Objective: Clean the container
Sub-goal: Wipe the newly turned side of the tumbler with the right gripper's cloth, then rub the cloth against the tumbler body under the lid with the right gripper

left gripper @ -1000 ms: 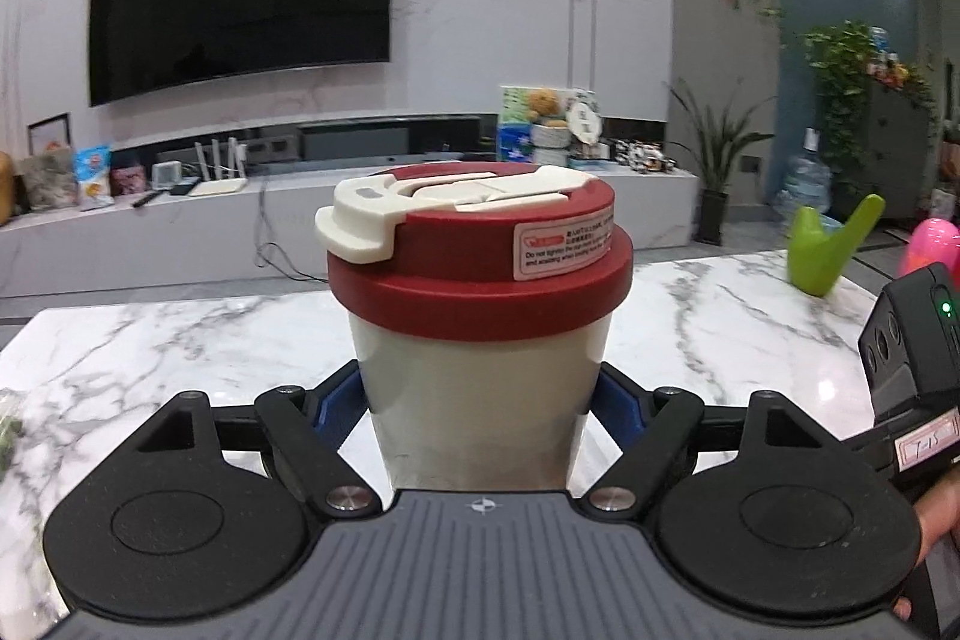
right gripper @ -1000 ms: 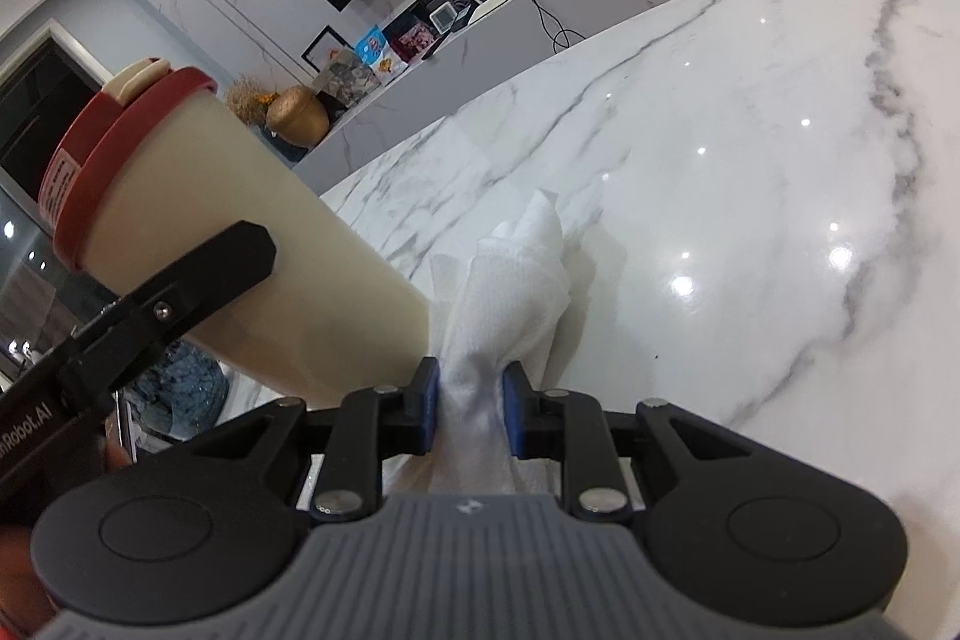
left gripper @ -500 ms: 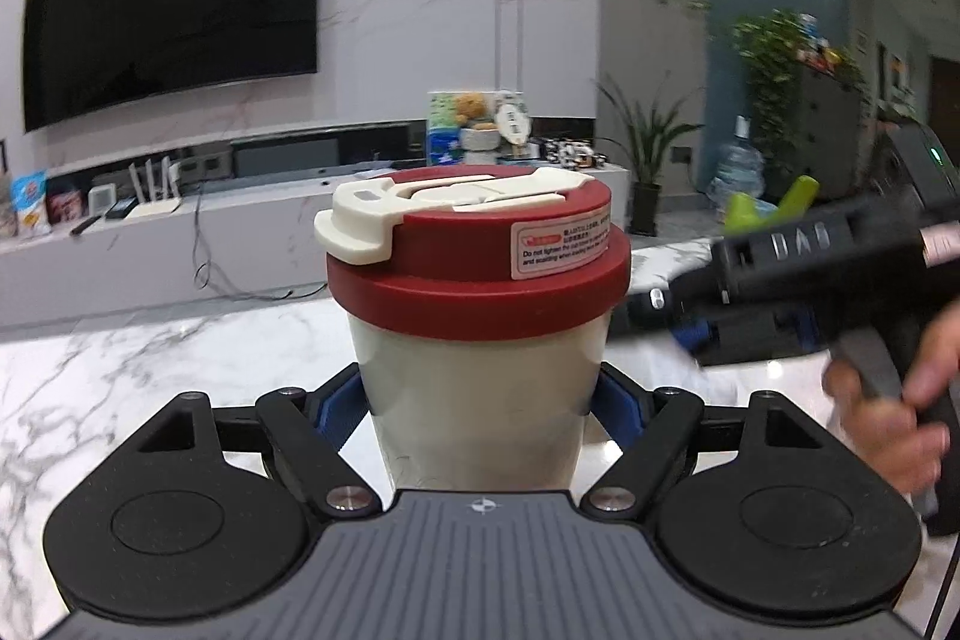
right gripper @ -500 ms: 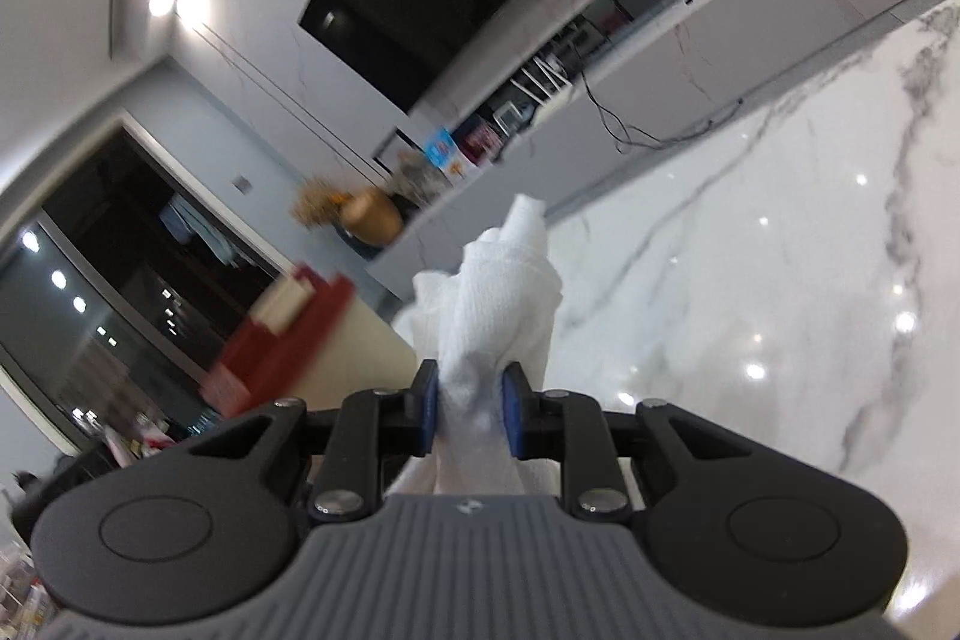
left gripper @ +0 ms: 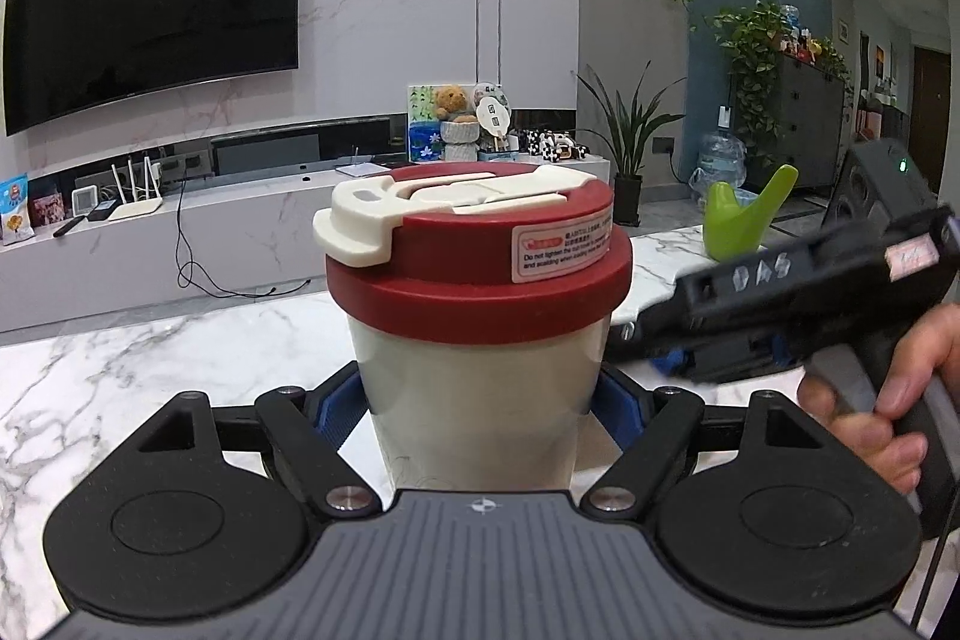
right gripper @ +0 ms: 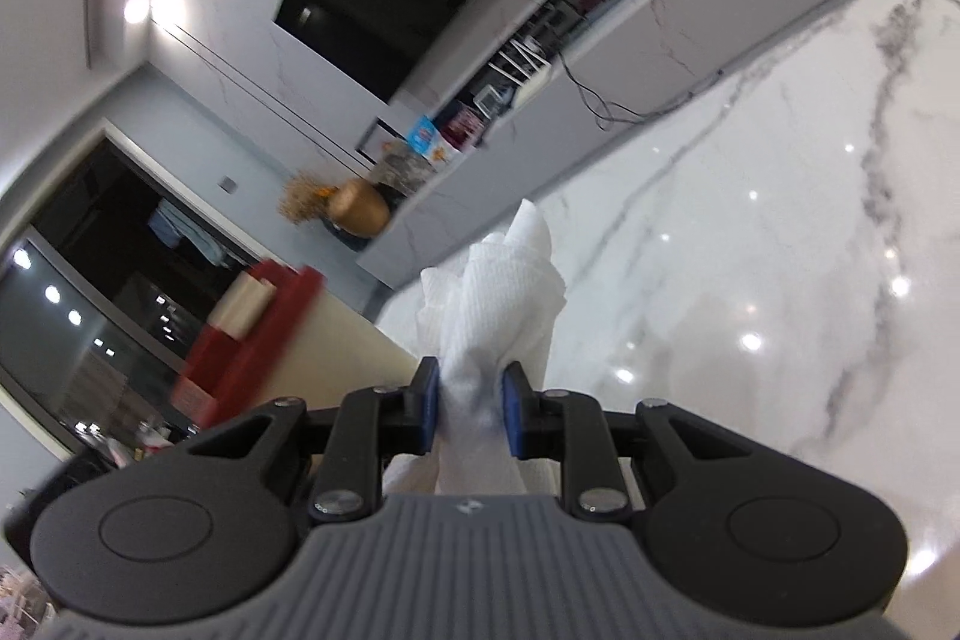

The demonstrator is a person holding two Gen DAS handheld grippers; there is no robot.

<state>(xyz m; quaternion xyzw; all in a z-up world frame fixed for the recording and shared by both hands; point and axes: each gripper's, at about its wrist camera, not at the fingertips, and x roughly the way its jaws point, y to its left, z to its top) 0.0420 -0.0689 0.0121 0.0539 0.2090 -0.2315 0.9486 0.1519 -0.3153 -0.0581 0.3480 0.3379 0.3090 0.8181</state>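
Note:
A cream container (left gripper: 474, 400) with a red lid (left gripper: 480, 274) and a white flip latch stands upright between my left gripper's blue pads; my left gripper (left gripper: 477, 400) is shut on its lower body. My right gripper (right gripper: 471, 415) is shut on a crumpled white paper towel (right gripper: 498, 304). In the left wrist view the right gripper (left gripper: 774, 304) is at the container's right side, level with the lid's lower edge, its tips hidden behind the container. In the right wrist view the container (right gripper: 312, 358) lies just left of the towel, blurred.
A white marble table (right gripper: 780, 232) lies under both grippers. A green plastic object (left gripper: 744, 220) stands at the table's far right. Beyond the table are a TV wall, a low console with small items, and potted plants.
My right gripper lifted the towel off the table and swung in to the container's right side. The left gripper kept its hold and turned a little.

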